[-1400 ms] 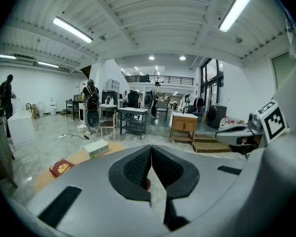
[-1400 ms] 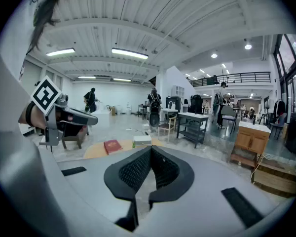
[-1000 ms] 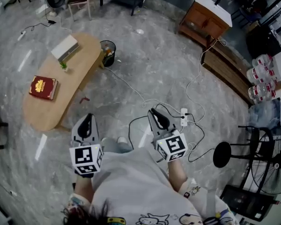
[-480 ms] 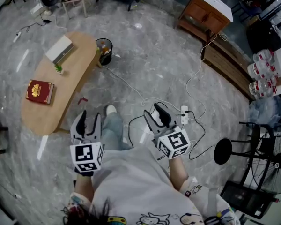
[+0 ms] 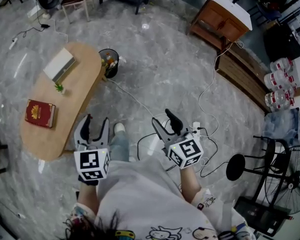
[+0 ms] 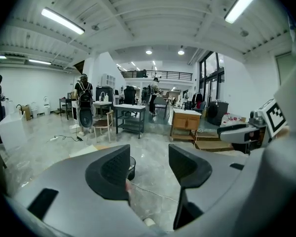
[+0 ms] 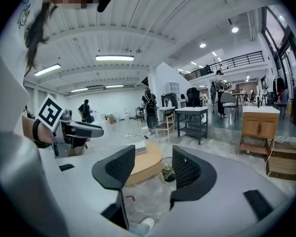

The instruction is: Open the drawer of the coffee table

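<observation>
The oval wooden coffee table (image 5: 72, 96) stands on the floor at the left of the head view, with a red book (image 5: 40, 113), a white box (image 5: 59, 65) and a small green plant (image 5: 58, 87) on top. No drawer shows from above. My left gripper (image 5: 94, 124) hangs just right of the table's near end, its jaws opening with nothing between them. My right gripper (image 5: 165, 120) is further right over the bare floor, jaws also opening and empty. The right gripper view frames the table (image 7: 147, 162) between the jaws of that gripper (image 7: 153, 166). The left gripper (image 6: 148, 164) faces open floor.
A black bin (image 5: 109, 61) stands at the table's far right side. White and black cables with a power strip (image 5: 196, 125) lie on the floor by the right gripper. A wooden cabinet (image 5: 221, 19), a stool (image 5: 237, 166) and a fan (image 5: 291, 176) stand to the right.
Both grippers' jaws have gone from shut to wide apart. The person has stepped forward, so the coffee table now sits lower and nearer in the head view.
</observation>
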A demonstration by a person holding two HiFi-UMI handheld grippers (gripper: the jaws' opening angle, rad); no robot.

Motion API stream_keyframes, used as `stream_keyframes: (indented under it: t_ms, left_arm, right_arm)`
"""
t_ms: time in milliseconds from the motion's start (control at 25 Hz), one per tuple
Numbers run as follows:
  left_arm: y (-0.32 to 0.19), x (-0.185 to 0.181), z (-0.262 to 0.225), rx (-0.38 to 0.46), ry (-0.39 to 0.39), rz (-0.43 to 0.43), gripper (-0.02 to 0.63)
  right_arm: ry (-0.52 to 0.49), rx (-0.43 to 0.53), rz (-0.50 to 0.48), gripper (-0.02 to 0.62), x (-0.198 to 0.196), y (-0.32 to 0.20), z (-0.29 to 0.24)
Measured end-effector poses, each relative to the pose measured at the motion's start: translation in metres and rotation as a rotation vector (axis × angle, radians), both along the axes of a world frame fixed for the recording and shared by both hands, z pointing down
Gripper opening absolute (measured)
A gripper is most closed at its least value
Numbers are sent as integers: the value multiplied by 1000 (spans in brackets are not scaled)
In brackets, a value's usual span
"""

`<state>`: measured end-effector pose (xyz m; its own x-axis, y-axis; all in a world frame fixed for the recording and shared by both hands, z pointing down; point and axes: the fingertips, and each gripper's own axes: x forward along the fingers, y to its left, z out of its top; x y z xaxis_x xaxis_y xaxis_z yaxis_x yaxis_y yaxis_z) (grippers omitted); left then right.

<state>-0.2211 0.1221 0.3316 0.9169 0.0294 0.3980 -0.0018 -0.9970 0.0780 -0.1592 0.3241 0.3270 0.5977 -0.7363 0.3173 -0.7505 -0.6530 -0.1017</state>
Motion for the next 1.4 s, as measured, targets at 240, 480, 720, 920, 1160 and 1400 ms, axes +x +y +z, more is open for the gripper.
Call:
stream_keyframes:
  t_ms: [240,480,720,920,1160,1400]
  left_arm:
    - [-28,55,-2,13,-13,3,235]
    - [-66,101,-3,16,-13,-17,242]
    - [-96,127,-3,11,-9,-44,244]
    - [-115,131,1,-10,-22,-98,244]
    - [-149,138,11,-13,-46,-221,249]
    - [-190,143,5,-10,-48,-488,252]
  right_arm:
    - [-5,18,10,210,58,-26,-5]
    - [-12,14,-10,216,107,-65,-5]
    - [-11,9,-47,216,140,-102,-5]
    - [-30,0,-124,221,157,-132,-3]
    - [-48,-14,-249,231,188,-177,5]
    - [-58,-28,-489,241,243,-245,4]
